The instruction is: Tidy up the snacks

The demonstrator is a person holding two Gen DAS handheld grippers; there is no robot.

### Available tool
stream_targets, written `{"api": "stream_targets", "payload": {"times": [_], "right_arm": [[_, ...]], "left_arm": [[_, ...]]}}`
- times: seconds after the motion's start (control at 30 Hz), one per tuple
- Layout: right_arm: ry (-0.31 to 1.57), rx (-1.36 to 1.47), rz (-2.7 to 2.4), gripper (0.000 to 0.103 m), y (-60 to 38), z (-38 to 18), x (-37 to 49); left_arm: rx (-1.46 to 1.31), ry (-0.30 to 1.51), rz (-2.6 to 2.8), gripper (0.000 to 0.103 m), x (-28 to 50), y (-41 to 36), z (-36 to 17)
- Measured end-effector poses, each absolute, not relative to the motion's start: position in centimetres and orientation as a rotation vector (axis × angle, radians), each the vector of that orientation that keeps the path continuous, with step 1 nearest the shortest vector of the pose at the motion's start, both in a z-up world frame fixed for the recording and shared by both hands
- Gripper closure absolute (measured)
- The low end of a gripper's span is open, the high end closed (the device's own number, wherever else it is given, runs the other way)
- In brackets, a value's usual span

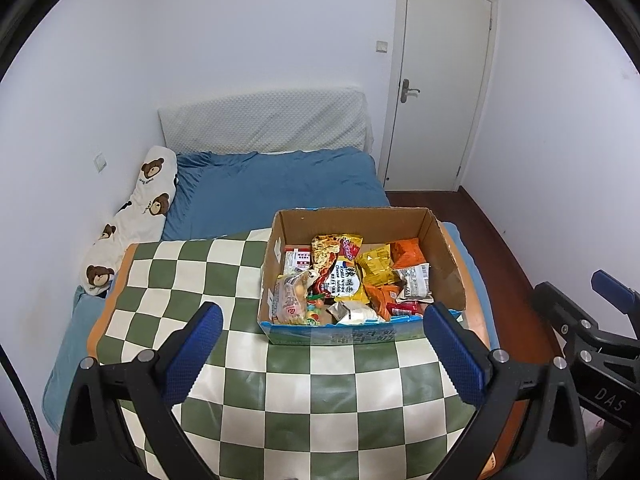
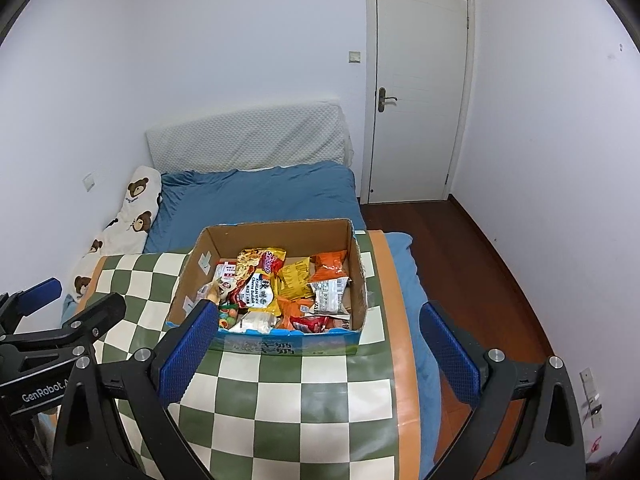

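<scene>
I have the left tool (image 1: 322, 346) spread wide and holding nothing, above the checked tabletop (image 1: 192, 276). Ahead and slightly right sits the box (image 1: 352, 224) — open-topped, full of snacks (image 1: 344, 280), a yellow noodle pack on top. My right tool (image 2: 316, 344) hangs nearer the tabletop's right edge — also wide apart, nothing held. Blue bed (image 2: 256, 196) behind the box.

both grippers, left gripper (image 1: 324, 352) and right gripper (image 2: 316, 350), wide open, empty
</scene>
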State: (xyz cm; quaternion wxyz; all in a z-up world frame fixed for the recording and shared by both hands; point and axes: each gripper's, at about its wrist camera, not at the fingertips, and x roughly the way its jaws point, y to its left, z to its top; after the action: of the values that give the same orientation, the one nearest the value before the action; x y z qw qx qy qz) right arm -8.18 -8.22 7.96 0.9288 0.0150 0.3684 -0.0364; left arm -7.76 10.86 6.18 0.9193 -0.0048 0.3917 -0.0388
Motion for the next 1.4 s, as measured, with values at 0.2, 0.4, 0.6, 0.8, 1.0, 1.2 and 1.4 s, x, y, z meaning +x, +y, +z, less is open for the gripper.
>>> {"api": "stream_targets", "payload": {"times": [0.2, 0.4, 0.6, 0.8, 1.0, 1.2, 1.4], "right_arm": [[0.754, 0.031, -0.076, 0.001, -8.28, 7.93, -8.09], [0.754, 0.031, -0.073, 0.001, -8.31, 7.97, -8.04], [0.765, 0.038, -0.079, 0.001, -8.58, 7.61, -8.11], [0.765, 0.041, -0.081, 0.001, -8.62, 7.59, -8.18], [0.764, 0.035, -0.081, 0.001, -8.71, 7.57, -8.15], [0.759, 0.038, -0.096, 0.001, -8.67, 7.64, -8.87], [0.760, 0.037, -0.094, 0.001, -8.73, 7.65, -8.79]], "left_arm": [[-0.009, 0.805, -0.082, 0.000, -7.61, 10.82, 6.13], [-0.007, 0.803, -0.081, 0.000, -7.61, 10.73, 6.10], [-0.004, 0.803, -0.080, 0.000, -7.64, 10.68, 6.18], [-0.006, 0.803, -0.080, 0.000, -7.62, 10.62, 6.18], [-0.003, 0.806, -0.084, 0.000, -8.06, 10.80, 6.26], [-0.003, 0.807, -0.090, 0.000, -8.26, 10.98, 6.27], [-0.001, 0.811, -0.093, 0.000, -8.39, 11.12, 6.30]]}}
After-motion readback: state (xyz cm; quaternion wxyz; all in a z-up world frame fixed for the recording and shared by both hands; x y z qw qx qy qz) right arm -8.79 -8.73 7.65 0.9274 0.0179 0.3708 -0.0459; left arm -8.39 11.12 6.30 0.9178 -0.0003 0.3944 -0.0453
